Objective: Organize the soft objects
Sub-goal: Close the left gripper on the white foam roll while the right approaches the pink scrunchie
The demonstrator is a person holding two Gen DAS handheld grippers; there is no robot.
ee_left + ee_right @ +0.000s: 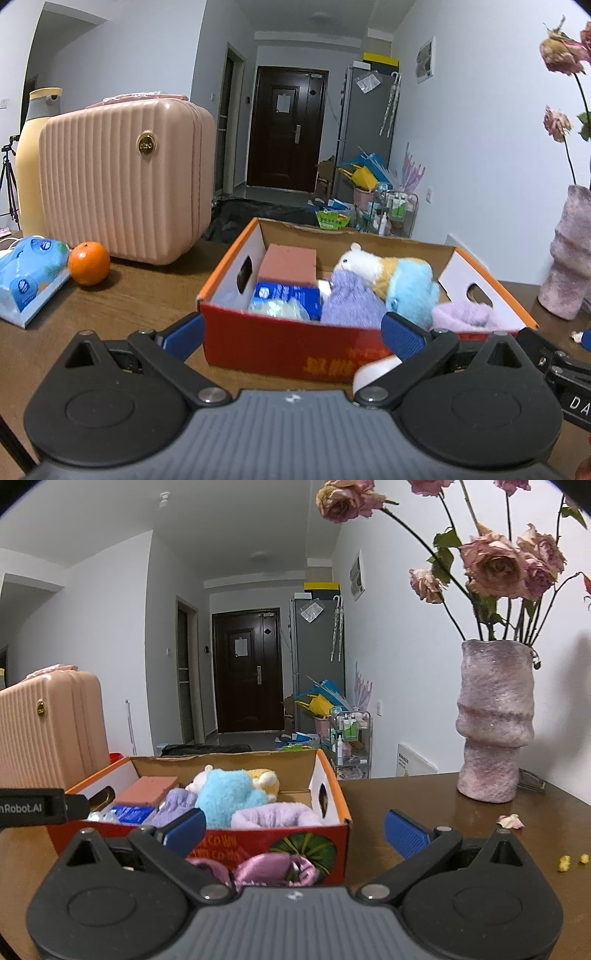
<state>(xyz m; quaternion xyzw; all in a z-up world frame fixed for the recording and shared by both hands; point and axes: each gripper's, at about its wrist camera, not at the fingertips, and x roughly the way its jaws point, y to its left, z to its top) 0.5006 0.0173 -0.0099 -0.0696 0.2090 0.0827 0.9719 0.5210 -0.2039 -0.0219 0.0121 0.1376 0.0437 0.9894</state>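
Observation:
A red and orange cardboard box [255, 347] stands on the brown table. It holds a blue, white and yellow plush toy [402, 280], a purple knitted piece [351, 299], a lilac fluffy cloth [461, 314], a pink sponge block [288, 264] and a blue tissue pack [284, 297]. My left gripper [293, 335] is open just before the box's front wall, holding nothing. My right gripper [294, 831] is open at the box's [332, 834] right front corner. A pink satin scrunchie [273, 869] lies on the table low between its fingers, untouched. The plush toy [225, 794] shows there too.
On the left are a pink ribbed suitcase [125, 177], an orange [88, 263] and a blue tissue packet [26, 280]. A pink vase [495, 720] of dried roses stands right, with petals [509, 821] nearby. A white object [375, 371] lies before the box.

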